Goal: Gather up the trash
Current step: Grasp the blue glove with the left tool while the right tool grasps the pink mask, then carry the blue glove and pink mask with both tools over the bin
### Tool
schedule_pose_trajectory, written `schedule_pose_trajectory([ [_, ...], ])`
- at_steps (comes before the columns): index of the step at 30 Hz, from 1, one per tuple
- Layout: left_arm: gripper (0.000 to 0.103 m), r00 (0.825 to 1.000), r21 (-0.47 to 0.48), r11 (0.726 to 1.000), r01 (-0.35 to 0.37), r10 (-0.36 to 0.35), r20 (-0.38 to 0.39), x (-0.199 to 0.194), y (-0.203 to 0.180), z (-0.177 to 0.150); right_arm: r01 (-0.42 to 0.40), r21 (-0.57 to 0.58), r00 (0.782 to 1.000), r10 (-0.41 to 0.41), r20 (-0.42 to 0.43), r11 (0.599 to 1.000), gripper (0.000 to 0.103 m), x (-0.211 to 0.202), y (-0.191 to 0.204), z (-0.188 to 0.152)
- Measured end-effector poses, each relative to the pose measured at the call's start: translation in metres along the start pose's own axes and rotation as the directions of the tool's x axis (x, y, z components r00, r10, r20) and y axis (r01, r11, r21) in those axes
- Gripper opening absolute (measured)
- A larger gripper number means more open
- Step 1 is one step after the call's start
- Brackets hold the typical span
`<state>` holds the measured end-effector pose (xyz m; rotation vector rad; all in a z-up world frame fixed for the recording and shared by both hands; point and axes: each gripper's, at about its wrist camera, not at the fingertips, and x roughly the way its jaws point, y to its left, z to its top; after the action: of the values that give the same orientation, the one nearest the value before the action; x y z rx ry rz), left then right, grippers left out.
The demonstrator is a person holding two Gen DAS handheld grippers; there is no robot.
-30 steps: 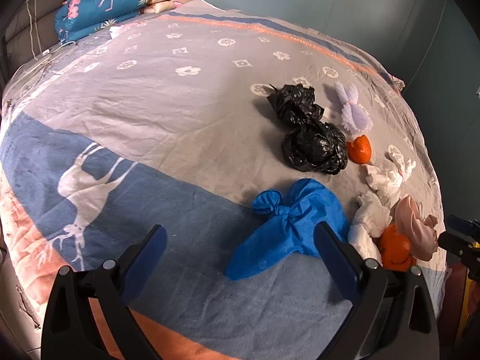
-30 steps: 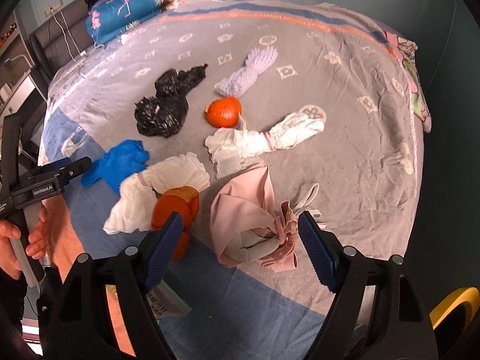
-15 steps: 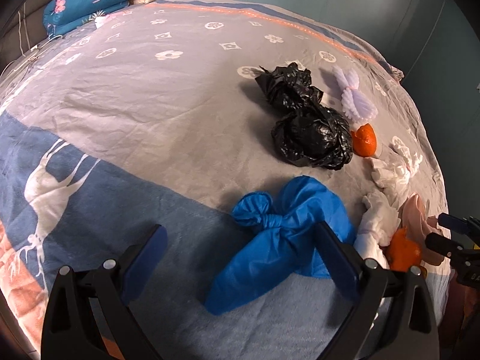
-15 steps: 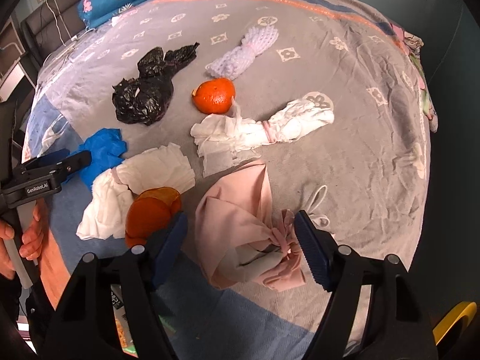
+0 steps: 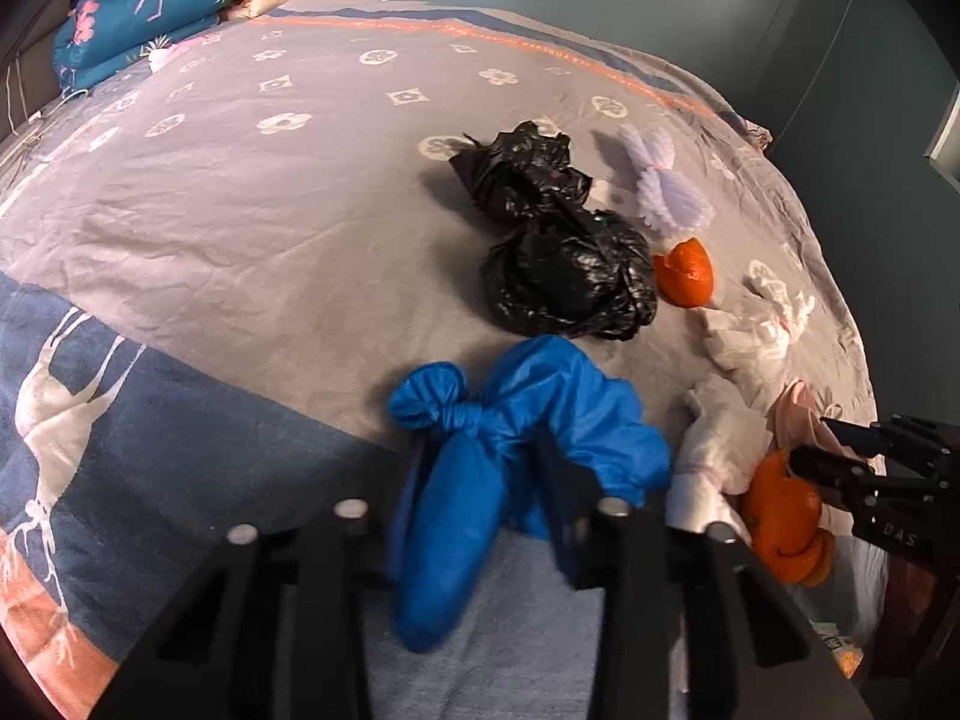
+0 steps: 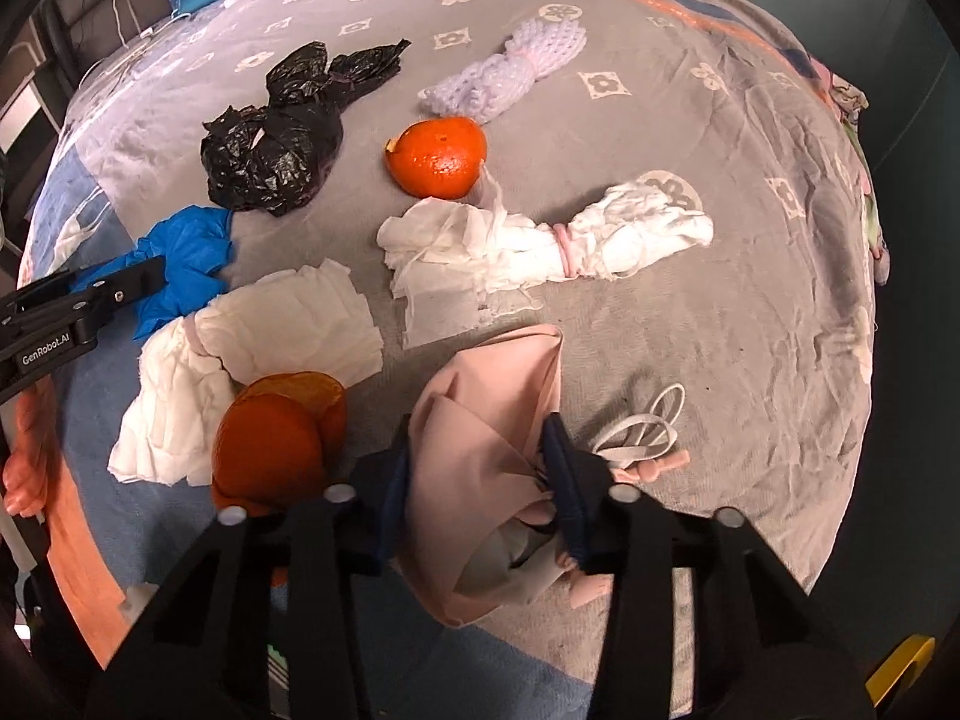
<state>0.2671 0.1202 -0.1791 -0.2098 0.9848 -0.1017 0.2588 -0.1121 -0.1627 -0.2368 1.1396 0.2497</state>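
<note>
A knotted blue plastic bundle (image 5: 528, 420) lies on the bedspread (image 5: 240, 210). My left gripper (image 5: 486, 480) has it between its fingers, the jaws closing and pressing into its lower lobe. In the right wrist view a crumpled pink cloth bundle (image 6: 486, 414) sits between the fingers of my right gripper (image 6: 480, 480). Those jaws are closing too and pinch the cloth. Loose trash lies around: a black plastic bag (image 6: 270, 150), an orange peel (image 6: 438, 159), a tied white tissue bundle (image 6: 540, 246), more white tissue (image 6: 240, 354) and a second orange peel (image 6: 276, 438).
A pale purple knitted piece (image 6: 510, 72) lies beyond the peel. Folded quilts and pillows (image 5: 138, 18) are stacked at the head of the bed. The bed's right edge drops off near the teal wall (image 5: 840, 60). A hand (image 6: 24, 450) shows at the left border.
Both grippers have come down and forward onto the bed. The left jaws went from wide open to closed around the blue bundle, and the right jaws closed around the pink cloth.
</note>
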Motion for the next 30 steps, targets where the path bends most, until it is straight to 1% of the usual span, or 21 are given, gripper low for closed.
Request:
schedule_pose_trajectory([
  [1,0.022,1.0,-0.001,1.0,0.006,-0.006,0.0,0.0,0.0,0.0,-0.003,0.005,1.0,0.003,0.001,1.0,0.025,-0.001,-0.001,0.0],
  [3,0.017,1.0,-0.009,1.0,0.02,-0.02,-0.007,0.0,0.001,0.0,-0.01,0.01,1.0,0.01,-0.002,1.0,0.019,-0.001,-0.002,0.001],
  [7,0.013,1.0,-0.024,0.999,0.025,-0.025,-0.005,-0.006,0.003,0.0,-0.028,0.028,1.0,0.028,0.007,0.999,0.015,-0.007,-0.004,0.001],
  [12,0.011,1.0,-0.038,0.999,0.006,-0.006,0.004,-0.017,0.007,0.0,-0.098,0.067,0.995,0.096,0.031,0.993,0.014,-0.026,-0.011,-0.002],
  [17,0.011,1.0,-0.059,0.998,-0.012,0.014,0.027,-0.035,0.013,0.002,-0.147,0.101,0.988,0.14,0.068,0.984,0.014,-0.05,-0.019,-0.007],
  [20,0.011,0.999,-0.069,0.998,-0.01,0.014,0.045,-0.047,0.015,0.001,-0.177,0.118,0.982,0.168,0.083,0.977,0.014,-0.061,-0.023,-0.01],
  [23,0.011,0.998,-0.068,0.998,-0.01,0.014,0.062,-0.059,0.013,0.0,-0.224,0.137,0.973,0.213,0.094,0.965,0.014,-0.073,-0.027,-0.015],
  [25,0.011,0.998,-0.064,0.998,-0.009,0.014,0.069,-0.065,0.01,0.0,-0.265,0.149,0.962,0.252,0.102,0.953,0.014,-0.083,-0.029,-0.019],
  [30,0.011,0.996,-0.051,0.999,-0.005,0.009,0.084,-0.08,0.001,-0.004,-0.295,0.147,0.952,0.278,0.126,0.944,0.014,-0.105,-0.029,-0.031],
])
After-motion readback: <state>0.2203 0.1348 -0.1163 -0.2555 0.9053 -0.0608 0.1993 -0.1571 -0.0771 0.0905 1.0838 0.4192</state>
